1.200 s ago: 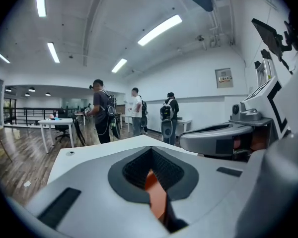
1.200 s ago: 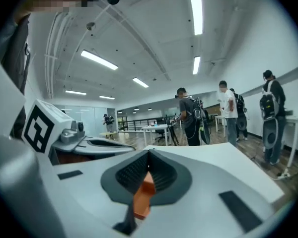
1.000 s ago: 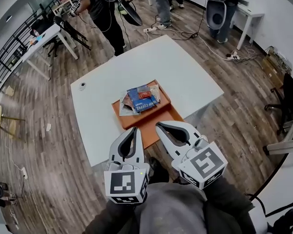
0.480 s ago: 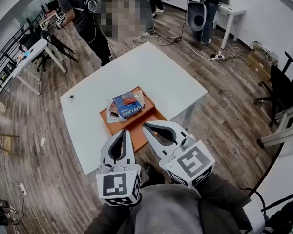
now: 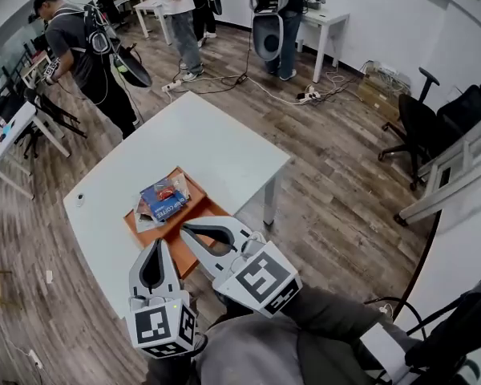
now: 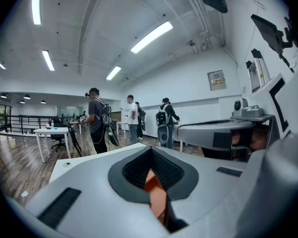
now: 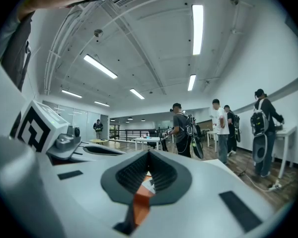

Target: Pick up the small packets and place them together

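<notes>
Your left hand-held gripper (image 5: 155,245) is clenched with nothing in it. Your right hand-held gripper (image 5: 186,229) is the same (jaw tips meet in both gripper views). Both are held side by side at the near edge of the white counter (image 5: 216,147), tips pointing at the orange tray (image 5: 196,215). The small packets (image 5: 164,201) lie heaped on the tray's far half, apart from both grippers.

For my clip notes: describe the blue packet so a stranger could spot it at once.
Find the white table mid-room; an orange tray lies near its near edge. The blue packet tops the pile on it, the only blue one among pale and reddish packets.
</notes>
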Motion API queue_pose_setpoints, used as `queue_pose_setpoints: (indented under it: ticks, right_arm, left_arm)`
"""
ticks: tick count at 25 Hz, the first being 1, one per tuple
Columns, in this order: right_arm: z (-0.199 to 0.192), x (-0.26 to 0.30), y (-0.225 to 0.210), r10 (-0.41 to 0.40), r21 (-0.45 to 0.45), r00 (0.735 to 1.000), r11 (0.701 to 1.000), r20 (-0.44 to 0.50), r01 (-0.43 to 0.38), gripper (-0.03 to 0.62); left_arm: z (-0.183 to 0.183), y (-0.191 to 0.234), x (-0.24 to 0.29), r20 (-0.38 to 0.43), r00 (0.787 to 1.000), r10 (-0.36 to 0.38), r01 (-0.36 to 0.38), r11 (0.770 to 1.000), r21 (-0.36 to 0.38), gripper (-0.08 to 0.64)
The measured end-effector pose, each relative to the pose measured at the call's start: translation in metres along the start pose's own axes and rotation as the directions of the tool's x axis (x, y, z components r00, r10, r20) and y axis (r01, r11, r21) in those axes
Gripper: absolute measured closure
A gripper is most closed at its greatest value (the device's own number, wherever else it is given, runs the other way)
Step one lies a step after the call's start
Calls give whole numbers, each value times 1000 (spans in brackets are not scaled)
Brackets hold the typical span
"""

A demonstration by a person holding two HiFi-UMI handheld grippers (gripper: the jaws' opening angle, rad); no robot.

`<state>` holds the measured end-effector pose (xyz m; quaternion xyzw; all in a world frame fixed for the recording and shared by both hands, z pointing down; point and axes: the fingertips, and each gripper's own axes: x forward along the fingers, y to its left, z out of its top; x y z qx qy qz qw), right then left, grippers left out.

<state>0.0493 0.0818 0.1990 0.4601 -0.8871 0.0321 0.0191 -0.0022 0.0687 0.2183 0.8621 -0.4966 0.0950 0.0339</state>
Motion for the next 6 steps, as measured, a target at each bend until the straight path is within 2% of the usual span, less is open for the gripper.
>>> queue_pose_setpoints:
  ticks: [6]
  right_arm:
    - [1, -11, -4, 9, -19, 1000, 1000, 4, -9, 588]
  left_arm:
    - [-1, -15, 2, 18, 1000, -4, 4, 1000, -3, 563]
